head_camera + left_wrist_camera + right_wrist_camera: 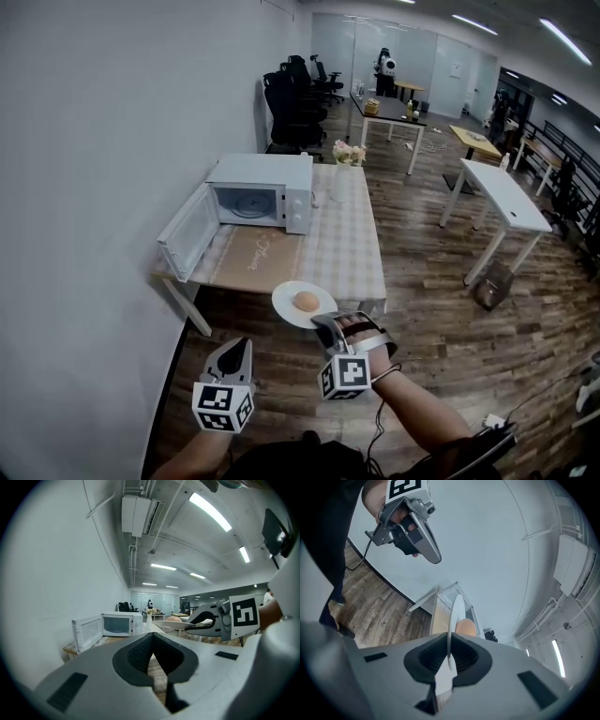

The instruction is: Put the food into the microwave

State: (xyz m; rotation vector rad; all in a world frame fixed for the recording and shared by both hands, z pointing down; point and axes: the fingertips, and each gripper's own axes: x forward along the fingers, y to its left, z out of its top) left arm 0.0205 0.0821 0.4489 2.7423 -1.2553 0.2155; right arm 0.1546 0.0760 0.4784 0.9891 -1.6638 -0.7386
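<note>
Food [306, 301], a round bun-like piece, sits on a white plate [284, 302] in mid-air, well short of the microwave [262, 183]

Right gripper [328, 323] is clamped on the plate's near rim; left gripper [241, 349] has its jaws together on nothing; the microwave door [187, 232] stands wide open; best to keep the plate level and steer it into the cavity, clear of the door.
</note>
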